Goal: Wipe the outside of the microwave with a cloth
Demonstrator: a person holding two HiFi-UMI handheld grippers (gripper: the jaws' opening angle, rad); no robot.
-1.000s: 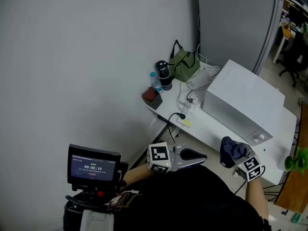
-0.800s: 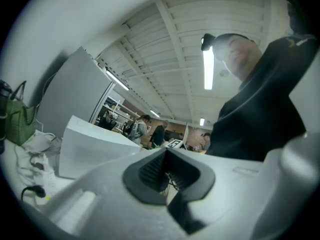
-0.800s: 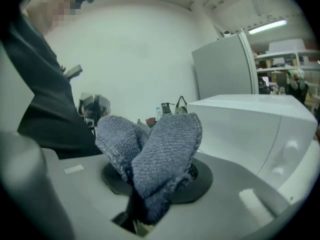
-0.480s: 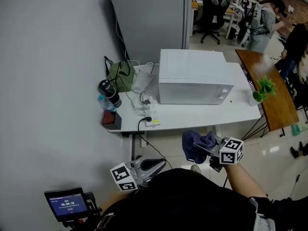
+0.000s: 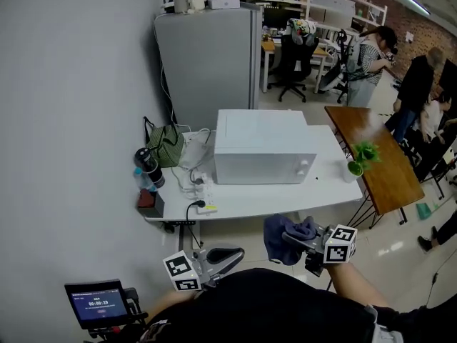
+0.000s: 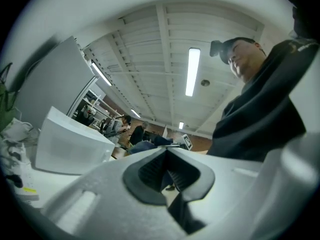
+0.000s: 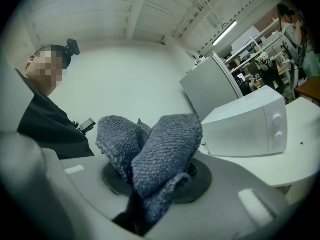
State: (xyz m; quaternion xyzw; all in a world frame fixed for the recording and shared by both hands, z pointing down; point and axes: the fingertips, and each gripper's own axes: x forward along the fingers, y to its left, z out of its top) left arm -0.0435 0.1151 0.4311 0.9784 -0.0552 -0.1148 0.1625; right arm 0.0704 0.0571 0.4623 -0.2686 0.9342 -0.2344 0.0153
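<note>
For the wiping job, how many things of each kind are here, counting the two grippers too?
Grippers: 2 (left gripper, right gripper)
Cloths: 1 (blue-grey cloth, held in the right gripper)
Microwaves: 1 (white microwave, on the table)
Total: 4

Bright, even light; ceiling strip [image 6: 192, 71] glares at twelve o'clock; gripper views bulge, corners black, left tool [image 6: 167, 173] looming soft.

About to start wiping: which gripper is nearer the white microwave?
Right, slightly. The right gripper, clamping a blue-grey cloth, is before the knob end of the white box-shaped microwave; the left gripper is further back, leftward.
</note>
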